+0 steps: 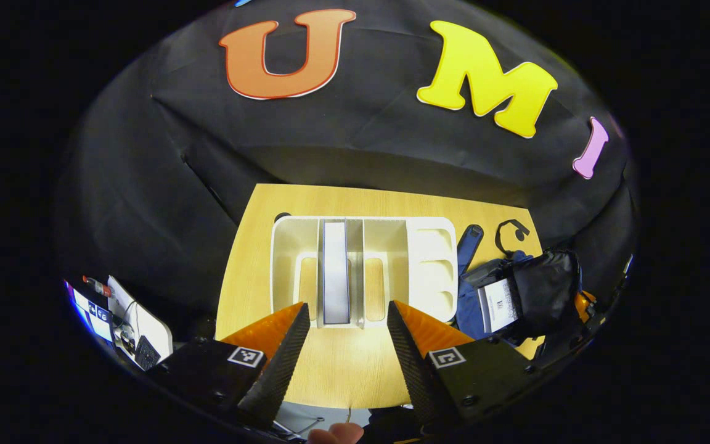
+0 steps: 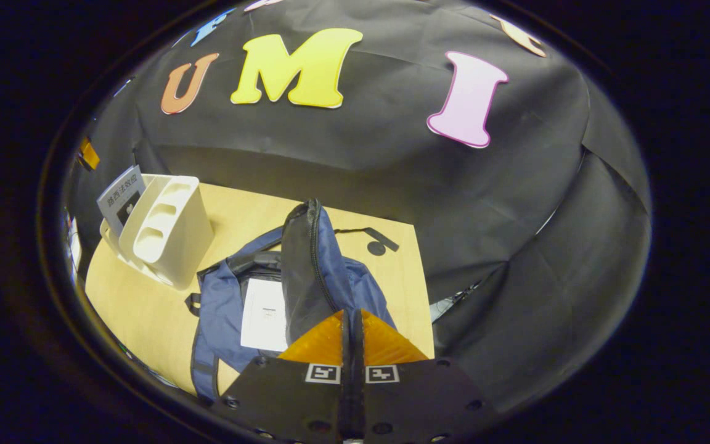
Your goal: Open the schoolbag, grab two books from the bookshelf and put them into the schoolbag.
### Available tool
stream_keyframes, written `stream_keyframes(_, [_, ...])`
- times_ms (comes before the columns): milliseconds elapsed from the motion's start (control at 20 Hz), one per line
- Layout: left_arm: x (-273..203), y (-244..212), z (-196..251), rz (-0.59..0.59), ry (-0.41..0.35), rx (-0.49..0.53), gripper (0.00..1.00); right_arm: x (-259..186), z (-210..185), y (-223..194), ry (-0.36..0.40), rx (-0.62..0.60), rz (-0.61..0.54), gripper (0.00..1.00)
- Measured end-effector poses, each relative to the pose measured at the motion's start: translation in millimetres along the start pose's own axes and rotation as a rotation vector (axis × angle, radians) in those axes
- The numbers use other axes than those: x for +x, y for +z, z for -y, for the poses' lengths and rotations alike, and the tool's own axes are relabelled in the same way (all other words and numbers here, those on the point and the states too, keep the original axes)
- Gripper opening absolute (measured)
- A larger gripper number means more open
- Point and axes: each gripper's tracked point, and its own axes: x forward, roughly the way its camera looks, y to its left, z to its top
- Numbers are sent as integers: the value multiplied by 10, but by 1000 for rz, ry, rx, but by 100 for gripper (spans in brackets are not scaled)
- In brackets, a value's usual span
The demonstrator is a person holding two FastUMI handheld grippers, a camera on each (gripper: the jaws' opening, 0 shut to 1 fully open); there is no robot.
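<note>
Light wood table [image 1: 336,370] against the black cloth wall. Left gripper [image 1: 346,345] is released, fingers spread wide with bare tabletop between them. Straight ahead of its fingertips stands the white bookshelf [image 1: 364,271], with one book [image 1: 335,274] upright in a slot roughly on the line between the two fingers, nearer the left finger. Beyond the right finger and off to that side lies the blue schoolbag [image 1: 518,293], its dark flap up and a white book [image 1: 498,303] showing inside. Right gripper [image 2: 352,342] is clenched, fingers pressed together; the schoolbag's [image 2: 306,277] raised flap edge runs down to their tips, but I can't tell whether fabric is pinched between them. In the right gripper view the bag is just ahead of the fingers and open, the white book [image 2: 264,314] inside it to the left of the tips. The bookshelf [image 2: 167,228] is further ahead-left, with a book [image 2: 119,197] sticking up behind it
</note>
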Motion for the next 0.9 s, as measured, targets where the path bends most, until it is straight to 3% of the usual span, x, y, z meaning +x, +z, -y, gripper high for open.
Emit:
stream_keyframes(150, [197, 13, 45, -57, -33, -28, 82, 15, 16, -40, 4, 4, -11, 0])
stream_keyframes(900, [1124, -67, -263, -289, 23, -19, 82, 127, 160, -85, -35, 27, -47, 0])
